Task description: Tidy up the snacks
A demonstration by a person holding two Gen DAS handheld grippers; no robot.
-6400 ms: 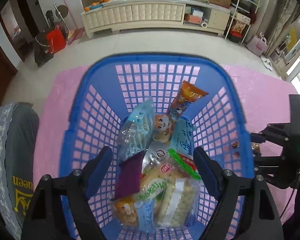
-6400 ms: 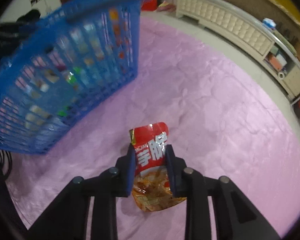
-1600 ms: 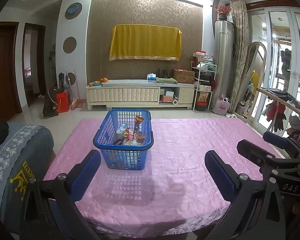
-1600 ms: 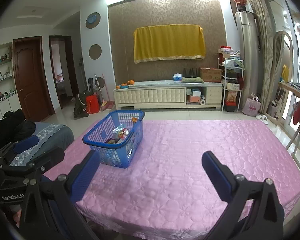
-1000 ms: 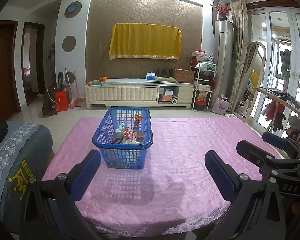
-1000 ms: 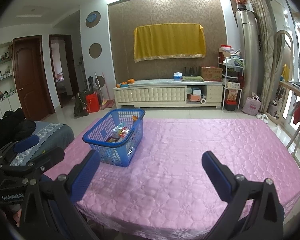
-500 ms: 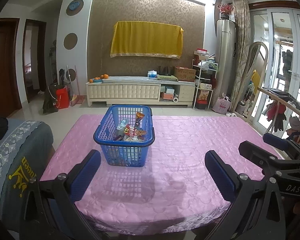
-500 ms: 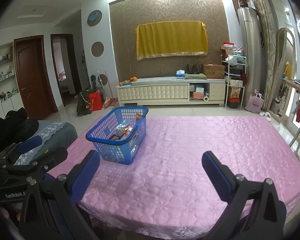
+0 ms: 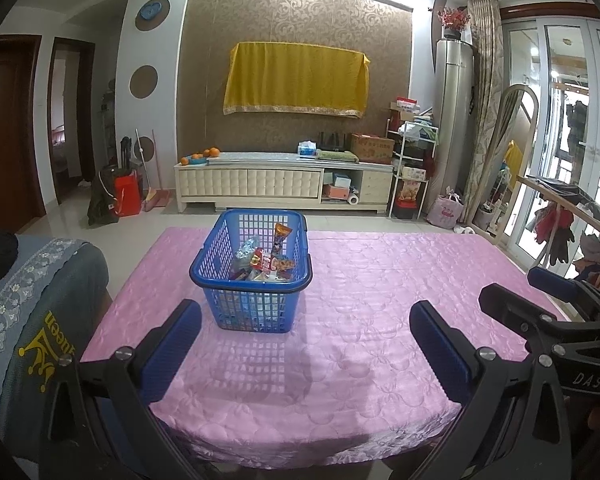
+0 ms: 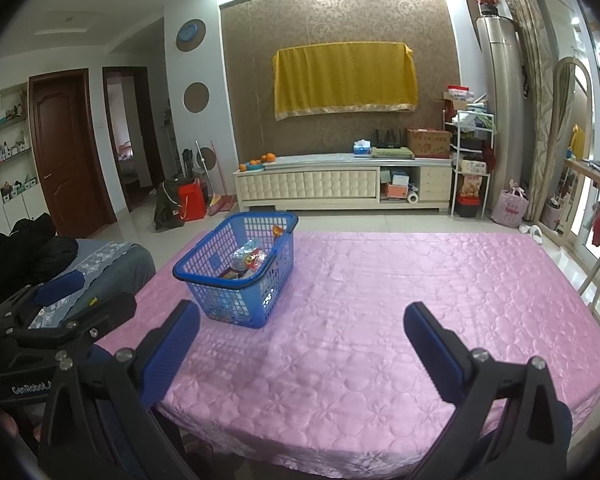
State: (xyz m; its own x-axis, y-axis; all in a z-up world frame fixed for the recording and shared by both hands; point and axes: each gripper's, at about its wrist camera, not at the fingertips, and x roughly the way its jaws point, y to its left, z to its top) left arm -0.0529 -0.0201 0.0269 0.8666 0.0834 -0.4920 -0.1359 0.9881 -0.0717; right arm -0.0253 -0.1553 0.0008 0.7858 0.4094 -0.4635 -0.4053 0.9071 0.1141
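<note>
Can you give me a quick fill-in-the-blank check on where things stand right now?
1. The snack packets all lie inside the ____ basket.
2. The tablecloth under the basket is ____ in colour.
3. The left gripper and the right gripper are both ____, with nothing between their fingers.
4. In the left wrist view, the right gripper shows at the ____ edge of the picture.

Missing words: blue; pink; open; right
</note>
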